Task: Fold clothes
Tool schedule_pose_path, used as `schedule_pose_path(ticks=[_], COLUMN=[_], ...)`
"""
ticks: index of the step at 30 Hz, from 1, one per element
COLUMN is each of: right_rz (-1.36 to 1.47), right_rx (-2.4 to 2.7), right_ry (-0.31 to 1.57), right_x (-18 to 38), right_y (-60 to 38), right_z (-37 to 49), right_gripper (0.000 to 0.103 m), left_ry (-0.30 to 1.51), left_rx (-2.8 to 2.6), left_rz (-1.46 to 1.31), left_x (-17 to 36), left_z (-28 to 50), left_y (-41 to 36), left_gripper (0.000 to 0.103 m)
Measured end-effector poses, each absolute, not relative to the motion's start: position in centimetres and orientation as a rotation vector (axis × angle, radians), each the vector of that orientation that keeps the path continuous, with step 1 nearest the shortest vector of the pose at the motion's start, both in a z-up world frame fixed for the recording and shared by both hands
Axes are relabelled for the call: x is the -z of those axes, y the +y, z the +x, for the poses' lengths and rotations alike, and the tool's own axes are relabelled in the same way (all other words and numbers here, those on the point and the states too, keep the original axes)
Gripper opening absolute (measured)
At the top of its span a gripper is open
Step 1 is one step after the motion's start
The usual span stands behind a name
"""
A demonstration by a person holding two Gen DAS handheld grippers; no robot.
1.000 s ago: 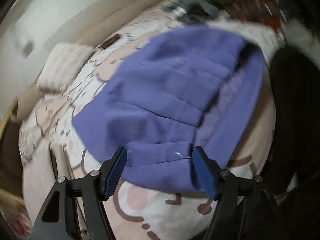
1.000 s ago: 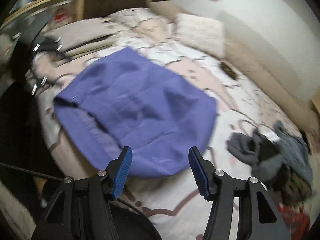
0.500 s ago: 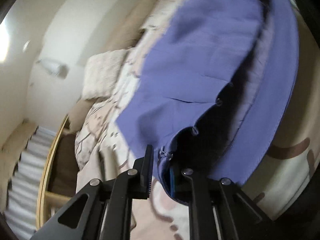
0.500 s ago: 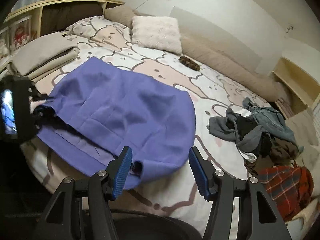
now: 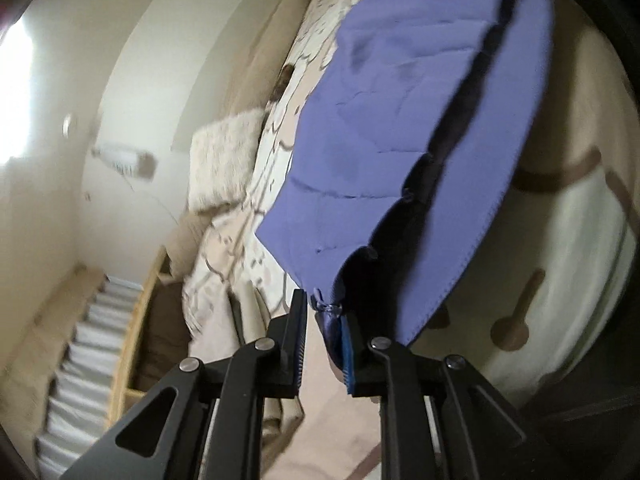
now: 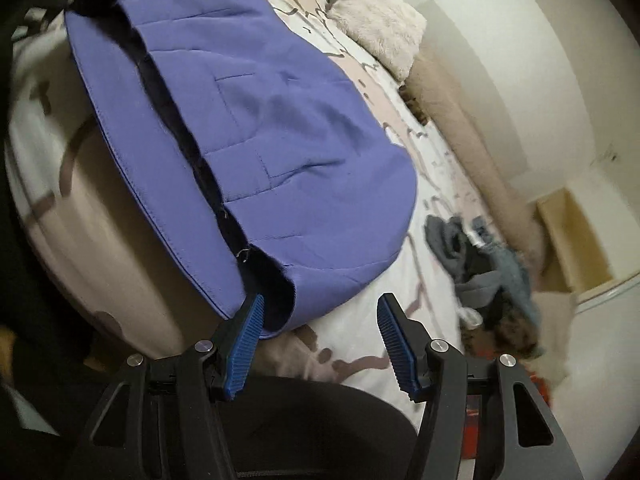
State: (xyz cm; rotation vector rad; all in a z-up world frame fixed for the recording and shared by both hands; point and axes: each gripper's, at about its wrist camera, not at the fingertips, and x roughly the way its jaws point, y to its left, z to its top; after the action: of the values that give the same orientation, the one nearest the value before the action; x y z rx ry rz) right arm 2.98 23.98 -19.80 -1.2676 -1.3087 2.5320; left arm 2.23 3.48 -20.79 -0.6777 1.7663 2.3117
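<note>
Corner of the purple-blue quilted fabric garment (image 5: 384,128), spread on the cartoon-print bed (image 6: 384,320), sits pinched in my left gripper (image 5: 324,320), while my right gripper (image 6: 320,340) gapes beside the opposite corner, needing to clamp before folding.

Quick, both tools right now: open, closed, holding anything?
Left tool: closed on the purple garment's corner.
Right tool: open, holding nothing.
</note>
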Motion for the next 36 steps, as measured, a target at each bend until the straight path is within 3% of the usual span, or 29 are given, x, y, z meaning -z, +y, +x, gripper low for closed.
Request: schedule_pose_path(ticks=[4, 8, 14, 15, 17, 21, 24, 28, 32, 36], right_rz=[-1.231, -1.181, -0.958, -0.943, -0.926, -0.935, -0.927, -0.867, -0.703, -0.510], right_rx=[-2.449, -2.375, -2.316, -2.308, -2.291, -2.332, -2.391, -2.473, -2.467, -2.442], right_ry=[-1.414, -1.574, -1.885, -1.913, -1.952, -1.909, -1.808, -1.660, -1.590, -1.563], right_x=[20.8, 22.0, 22.5, 22.7, 22.8, 22.1, 20.7, 18.0, 13.7, 7.8], right_y=[23.1, 22.1, 21.1, 21.3, 22.0, 23.6, 24.6, 25.6, 26.6, 27.3], right_z=[2.2, 1.8, 1.7, 1.6, 1.6, 1.8, 2.0, 1.2, -1.7, -4.8], right_gripper=[0.059, 0.058, 0.058, 0.054, 0.039, 0.014, 0.007, 0.006, 0.006, 0.006], left_ry=[1.796, 1.816, 1.783, 1.777, 1.774, 1.717, 1.534, 1.245, 0.990, 0.953], left_rx=[-2.300, -2.317, -2.335, -2.337, -2.335, -2.384, -2.515, -2.724, -2.958, -3.064], left_rz=[-0.661, -0.654, -0.706, -0.715, -0.715, -0.725, -0.797, -0.845, -0.721, -0.472], left_x=[21.2, 21.3, 21.1, 21.1, 21.1, 20.3, 18.0, 13.9, 8.0, -0.3], left_z=[2.3, 2.0, 1.7, 1.7, 1.8, 1.6, 0.4, -1.8, -4.1, -2.5], left_y=[3.4, 3.4, 3.6, 3.6, 3.8, 3.8, 3.1, 2.8, 3.0, 3.2], left_gripper=[0.018, 0.035, 0.035, 0.032, 0.012, 0.008, 0.008, 0.008, 0.008, 0.010])
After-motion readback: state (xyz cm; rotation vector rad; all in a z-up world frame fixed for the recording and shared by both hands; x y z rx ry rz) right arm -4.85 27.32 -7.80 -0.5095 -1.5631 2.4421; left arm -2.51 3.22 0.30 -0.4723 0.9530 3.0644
